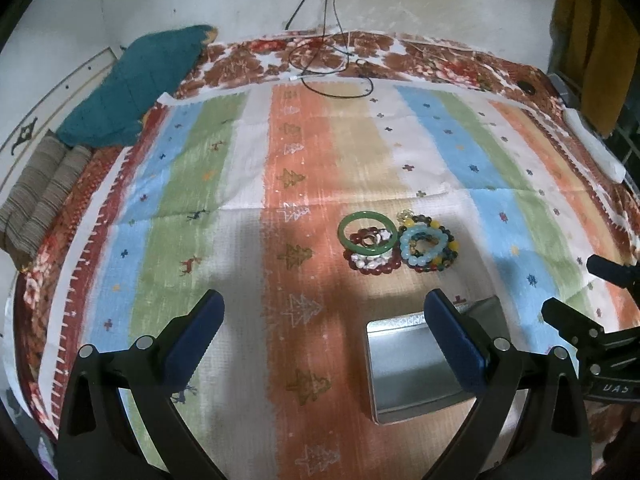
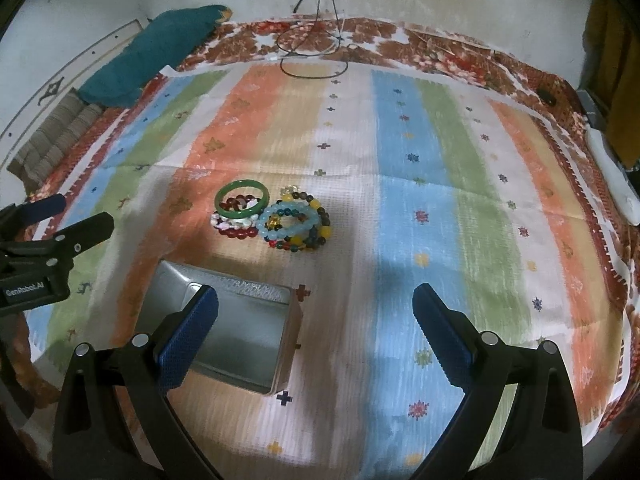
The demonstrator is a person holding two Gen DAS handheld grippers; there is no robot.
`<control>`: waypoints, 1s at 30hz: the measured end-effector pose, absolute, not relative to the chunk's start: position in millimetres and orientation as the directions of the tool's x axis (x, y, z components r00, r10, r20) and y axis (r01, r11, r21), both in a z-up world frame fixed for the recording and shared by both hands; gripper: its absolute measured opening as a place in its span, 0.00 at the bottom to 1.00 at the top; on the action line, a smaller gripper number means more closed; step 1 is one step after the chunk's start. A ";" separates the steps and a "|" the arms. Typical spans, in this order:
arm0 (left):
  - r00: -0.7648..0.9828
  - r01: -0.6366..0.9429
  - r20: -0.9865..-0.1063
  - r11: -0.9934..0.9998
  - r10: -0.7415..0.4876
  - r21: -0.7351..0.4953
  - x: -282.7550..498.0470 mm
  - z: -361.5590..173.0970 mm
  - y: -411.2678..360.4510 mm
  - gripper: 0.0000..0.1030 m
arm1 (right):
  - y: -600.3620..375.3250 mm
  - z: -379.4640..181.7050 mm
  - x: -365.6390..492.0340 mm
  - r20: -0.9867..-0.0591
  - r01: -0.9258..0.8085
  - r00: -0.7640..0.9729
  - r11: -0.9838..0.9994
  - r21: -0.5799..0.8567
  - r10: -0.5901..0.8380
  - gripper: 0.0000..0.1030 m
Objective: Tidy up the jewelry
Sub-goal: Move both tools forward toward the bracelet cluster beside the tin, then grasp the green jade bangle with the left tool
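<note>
On the striped cloth (image 2: 416,216): we see our jewelry heaped at 11 o'clock in the right wrist view.
Green bangle (image 2: 241,201): we find it lying on the red-and-white beads (image 2: 236,229).
Pale blue bracelet (image 2: 289,218): touching the bangle, atop multicoloured beads (image 2: 316,236).
Metal tin (image 2: 236,340): open, near the heap at 7 o'clock.
Left gripper (image 1: 324,324): our fingers spread, holding nothing.
Right gripper (image 2: 316,316): spread wide, holding nothing.
</note>
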State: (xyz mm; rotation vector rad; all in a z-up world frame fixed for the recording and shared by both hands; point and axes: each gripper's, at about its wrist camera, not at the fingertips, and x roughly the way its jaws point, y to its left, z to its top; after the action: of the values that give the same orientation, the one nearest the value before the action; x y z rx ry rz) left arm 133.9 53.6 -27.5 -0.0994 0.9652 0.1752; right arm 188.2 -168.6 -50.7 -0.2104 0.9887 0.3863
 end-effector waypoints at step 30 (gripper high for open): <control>0.464 -0.196 -0.869 0.977 0.169 0.086 214.9 -66.3 65.0 0.95 | -142.5 -86.1 245.4 -0.901 -0.401 0.402 0.916 -0.013 0.163 0.96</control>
State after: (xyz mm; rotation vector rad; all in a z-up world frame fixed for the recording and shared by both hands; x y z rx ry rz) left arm 214.9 65.0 -66.3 -0.0274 1.0650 0.2243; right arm 245.4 -142.5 -86.1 -0.2423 1.1025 0.3608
